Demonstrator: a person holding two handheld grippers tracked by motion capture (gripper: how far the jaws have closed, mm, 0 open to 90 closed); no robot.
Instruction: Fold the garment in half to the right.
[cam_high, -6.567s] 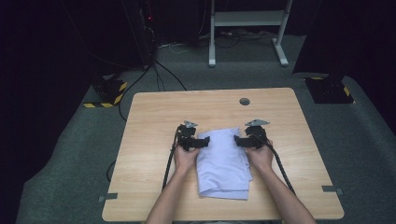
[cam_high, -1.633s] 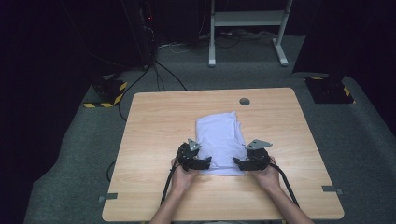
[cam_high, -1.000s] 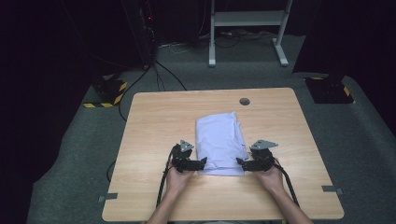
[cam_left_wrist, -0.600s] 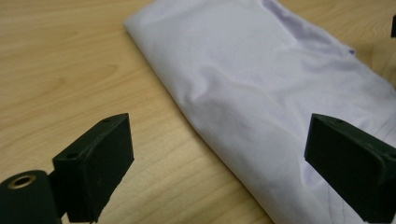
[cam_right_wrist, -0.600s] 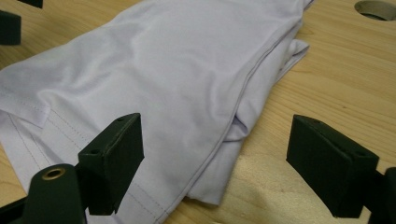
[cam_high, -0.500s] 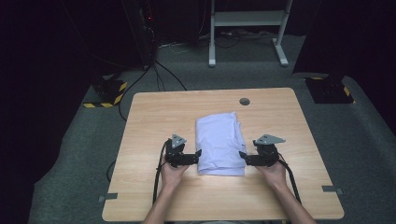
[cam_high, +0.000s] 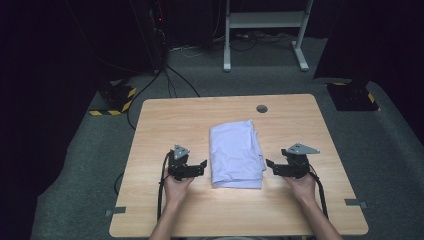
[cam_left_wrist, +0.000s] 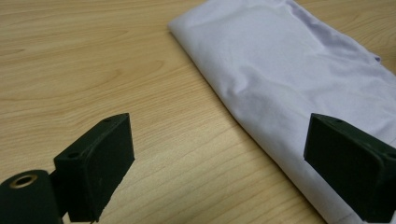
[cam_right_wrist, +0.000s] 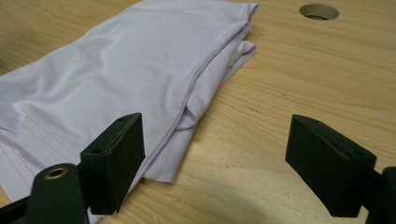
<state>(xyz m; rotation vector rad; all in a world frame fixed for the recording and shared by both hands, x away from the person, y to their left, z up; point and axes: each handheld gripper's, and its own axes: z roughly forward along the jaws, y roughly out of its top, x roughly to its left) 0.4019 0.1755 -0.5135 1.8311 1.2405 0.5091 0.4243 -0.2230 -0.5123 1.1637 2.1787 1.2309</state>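
Folded lavender cloth (cam_high: 236, 154) unlabelled; left tool (cam_high: 202, 167), right tool (cam_high: 269, 165) gaping, flanking.

Probably a lab: dark room, grey carpet (cam_high: 90, 165), floor cables (cam_high: 172, 82), lone wooden table (cam_high: 165, 125).

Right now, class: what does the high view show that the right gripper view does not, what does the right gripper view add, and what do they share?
High view alone: both hands, the left gripper and right gripper flanking the cloth, the floor and a white stand. Right gripper view alone: close up, the cloth's stacked layer edges and stitched hem between its open jaws. Shared: the folded lilac cloth, the wooden table and its round hole.
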